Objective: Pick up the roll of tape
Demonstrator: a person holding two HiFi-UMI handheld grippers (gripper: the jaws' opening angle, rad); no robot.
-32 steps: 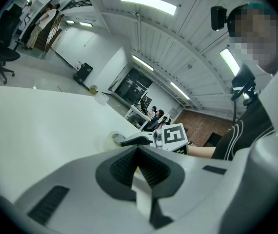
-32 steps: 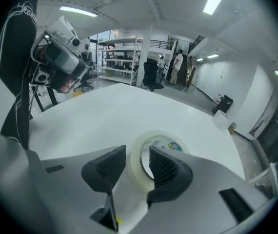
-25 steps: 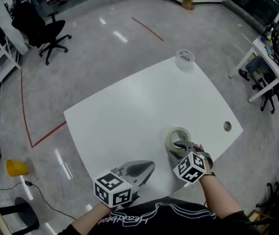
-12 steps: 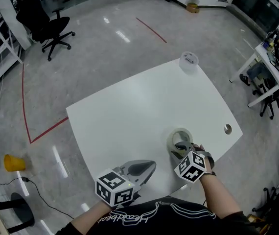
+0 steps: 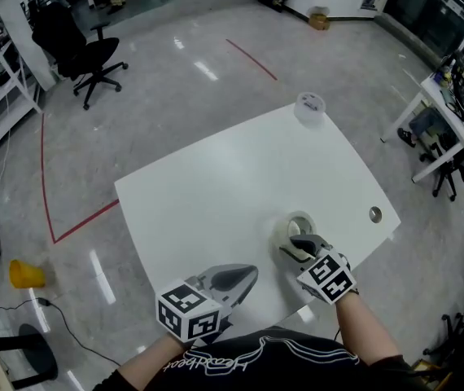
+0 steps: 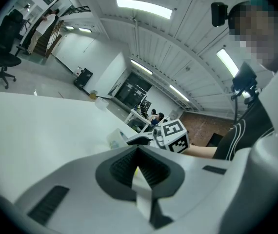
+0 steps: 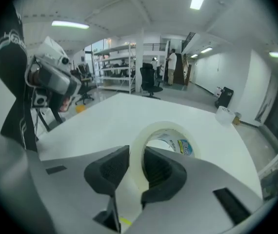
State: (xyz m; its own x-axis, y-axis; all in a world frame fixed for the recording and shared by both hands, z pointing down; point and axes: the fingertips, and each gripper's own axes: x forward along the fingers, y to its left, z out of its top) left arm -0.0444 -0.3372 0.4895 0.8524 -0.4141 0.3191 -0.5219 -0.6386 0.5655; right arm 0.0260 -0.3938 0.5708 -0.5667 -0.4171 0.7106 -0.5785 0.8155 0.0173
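Observation:
The roll of tape (image 5: 298,226), pale with a printed core, is near the white table's (image 5: 216,186) front right. My right gripper (image 5: 299,248) has one jaw inside the ring and one outside. In the right gripper view the roll (image 7: 164,127) stands tilted up on edge, its wall between the pads; the jaws of the right gripper (image 7: 135,162) are closing and press on it. My left gripper (image 5: 244,274) hovers at the front edge, to the left, shut with nothing in it. In the left gripper view the left gripper's (image 6: 139,168) pads meet.
A second, clear roll (image 5: 309,106) sits at the table's far corner. A round cable hole (image 5: 375,213) lies to the right of the tape. On the floor stand a black office chair (image 5: 81,43) and a yellow object (image 5: 22,274); desks (image 5: 452,96) are at the right.
The right gripper's jaws have closed on the roll's wall, and the hand has risen and rolled, tipping the roll up off the table. The left gripper has stayed put.

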